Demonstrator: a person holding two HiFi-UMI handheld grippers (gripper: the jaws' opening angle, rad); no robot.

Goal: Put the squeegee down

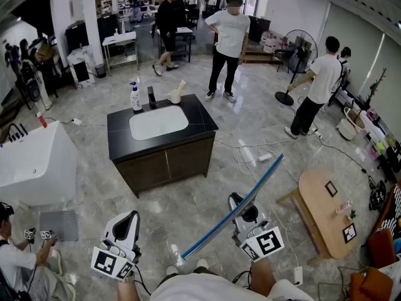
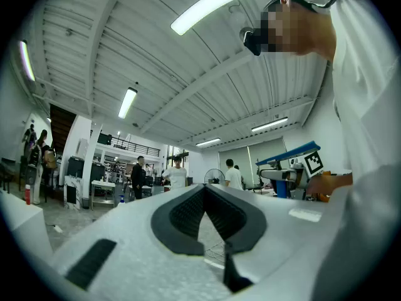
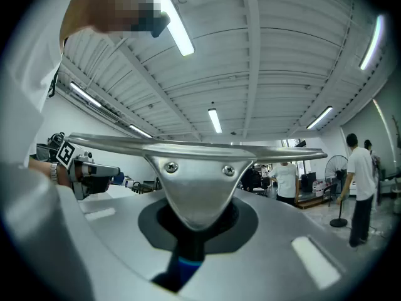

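The floor (image 1: 188, 218) is shiny grey stone. A black cabinet (image 1: 164, 163) with a white sink (image 1: 158, 123) stands in the middle. A round wooden table (image 1: 321, 209) and a fan (image 1: 299, 46) stand to one side. Long lights (image 2: 216, 4) glow on the ceiling.

Seen from overhead, the squeegee (image 1: 207, 231) crosses the right gripper (image 1: 237, 200) and covers its jaws. In the right gripper view the handle sinks between the grey pads, so only a dark stub with a blue band shows. The left gripper (image 1: 130, 217) hides its own jaws under its body from above. A crouching person (image 1: 15, 259) at the lower left is cut off by the edge. The label on the spray bottle (image 1: 135, 97) is too small to read.
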